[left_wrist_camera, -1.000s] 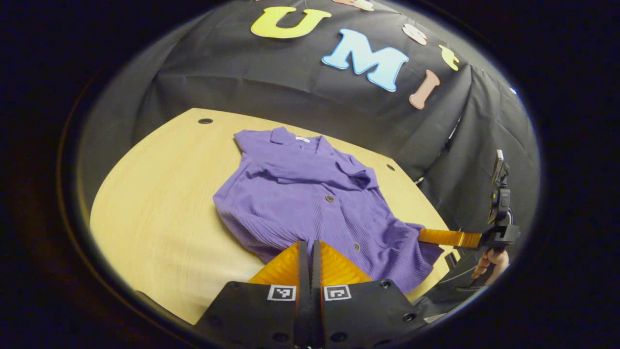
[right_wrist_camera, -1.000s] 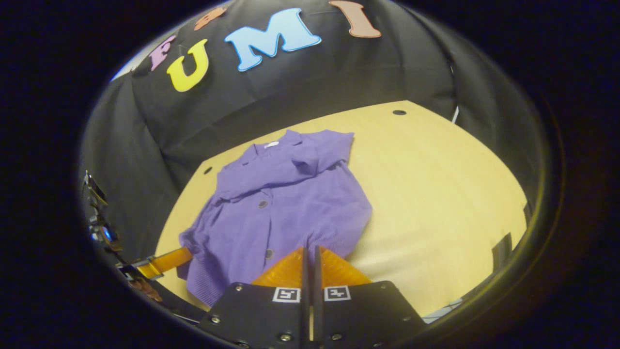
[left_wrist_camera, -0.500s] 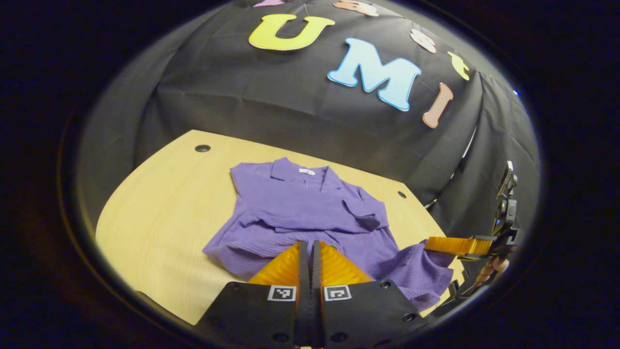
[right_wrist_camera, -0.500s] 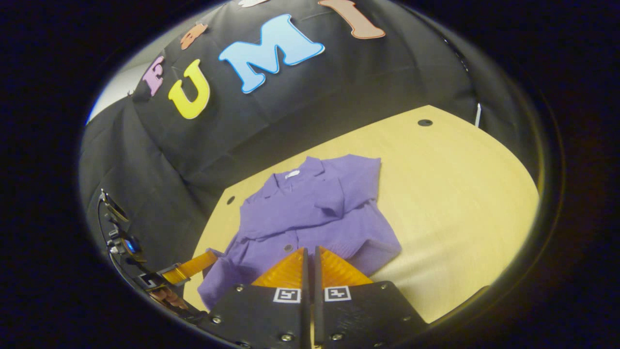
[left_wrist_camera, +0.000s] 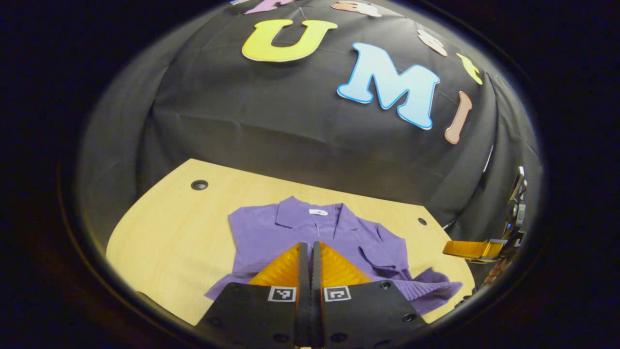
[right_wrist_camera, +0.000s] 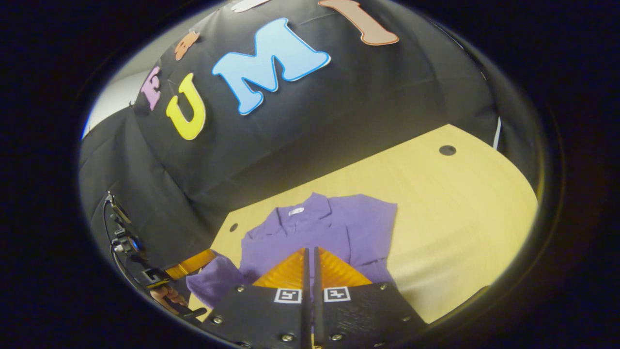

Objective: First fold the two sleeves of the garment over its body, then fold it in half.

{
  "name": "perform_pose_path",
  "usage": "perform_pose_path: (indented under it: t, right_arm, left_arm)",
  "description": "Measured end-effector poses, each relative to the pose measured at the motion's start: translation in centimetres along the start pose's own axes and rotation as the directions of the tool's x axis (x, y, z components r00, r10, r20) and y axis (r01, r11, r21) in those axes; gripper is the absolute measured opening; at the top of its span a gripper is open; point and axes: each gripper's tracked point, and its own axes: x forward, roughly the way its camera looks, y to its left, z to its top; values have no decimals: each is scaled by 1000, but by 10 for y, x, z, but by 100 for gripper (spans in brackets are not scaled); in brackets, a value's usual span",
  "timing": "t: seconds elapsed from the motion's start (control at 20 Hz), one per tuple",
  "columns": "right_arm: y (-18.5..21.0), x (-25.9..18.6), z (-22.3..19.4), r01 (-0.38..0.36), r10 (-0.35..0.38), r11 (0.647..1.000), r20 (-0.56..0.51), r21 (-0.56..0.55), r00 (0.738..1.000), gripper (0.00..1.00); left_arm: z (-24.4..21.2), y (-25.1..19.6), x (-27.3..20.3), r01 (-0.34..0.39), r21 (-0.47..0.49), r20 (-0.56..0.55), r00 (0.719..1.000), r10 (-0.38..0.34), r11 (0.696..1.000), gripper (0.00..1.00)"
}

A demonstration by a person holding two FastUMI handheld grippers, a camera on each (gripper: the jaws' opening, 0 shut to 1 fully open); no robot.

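We see the purple collared shirt (left_wrist_camera: pixel 315 232) on the wooden table (left_wrist_camera: pixel 164 232), collar toward the wall. Both the left gripper (left_wrist_camera: pixel 310 252) and right gripper (right_wrist_camera: pixel 310 257) show fingers pressed together; we cannot tell whether cloth is pinched. The right gripper view shows a hand (right_wrist_camera: pixel 167 296).

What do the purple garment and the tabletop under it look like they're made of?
The purple garment looks like a soft ribbed knit: fine parallel ridges show near its hem, and it drapes and bunches loosely; the fibre I cannot tell. The tabletop looks like pale wood or wood-look laminate with a smooth matt finish and faint straight grain lines; which of the two is unclear.
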Motion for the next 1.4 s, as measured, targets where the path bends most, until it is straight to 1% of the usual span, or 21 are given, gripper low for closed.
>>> perform_pose_path:
  t: [0.05, 0.1, 0.2, 0.3, 0.5, 0.75, 0.85, 1.0, 1.15, 1.25, 1.3, 1.35, 1.4]
  right_arm:
    - [-3, 7, 5, 0, 0, 1000, -1, 3, 1000, 0]
    - [-6, 13, 8, 4, -4, 1000, -5, 8, 1000, 2]
    - [-11, 25, 14, 11, -11, 1000, -10, 13, 1000, 2]
    - [-15, 38, 16, 22, -22, 1000, -19, 1, 1000, 2]
    - [-18, 65, 23, 31, -32, 999, -28, -19, 999, 2]
    - [-22, 96, 47, 67, -68, 995, -14, -74, 998, 2]
    - [-29, 107, 53, 94, -94, 990, 4, -107, 996, 2]
    - [-44, 123, 64, 162, -155, 971, 51, -174, 987, 2]
    - [-58, 131, 71, 232, -215, 946, 96, -227, 972, 2]
    - [-61, 133, 70, 249, -230, 938, 103, -241, 968, 2]
    - [-63, 133, 69, 257, -237, 934, 105, -247, 966, 2]
    - [-63, 135, 70, 262, -243, 931, 106, -254, 964, 4]
    - [-64, 135, 69, 266, -246, 928, 106, -262, 963, 10]
  left_arm:
    - [14, 0, 11, -3, 19, 23, 1000, 3, 1000, 7]
    - [35, -2, 22, -2, 36, 68, 998, 0, 999, 7]
    - [62, -1, 46, -2, 54, 92, 996, -3, 999, 6]
    - [71, 1, 70, -4, 71, 81, 997, -1, 997, 6]
    - [63, 4, 111, -10, 130, 51, 999, 3, 991, 6]
    - [60, 3, 141, -14, 150, 61, 998, 5, 989, 6]
    - [62, 5, 149, -33, 147, 87, 996, 20, 989, 6]
    - [70, 13, 157, -66, 114, 148, 988, 48, 991, 6]
    - [65, 19, 162, -99, 119, 154, 985, 80, 988, 6]
    - [63, 23, 164, -117, 135, 151, 984, 97, 984, 7]
    - [61, 22, 165, -115, 140, 149, 984, 94, 983, 6]
    - [60, 21, 164, -114, 144, 151, 984, 92, 983, 7]
    - [59, 20, 163, -112, 152, 146, 985, 90, 982, 6]
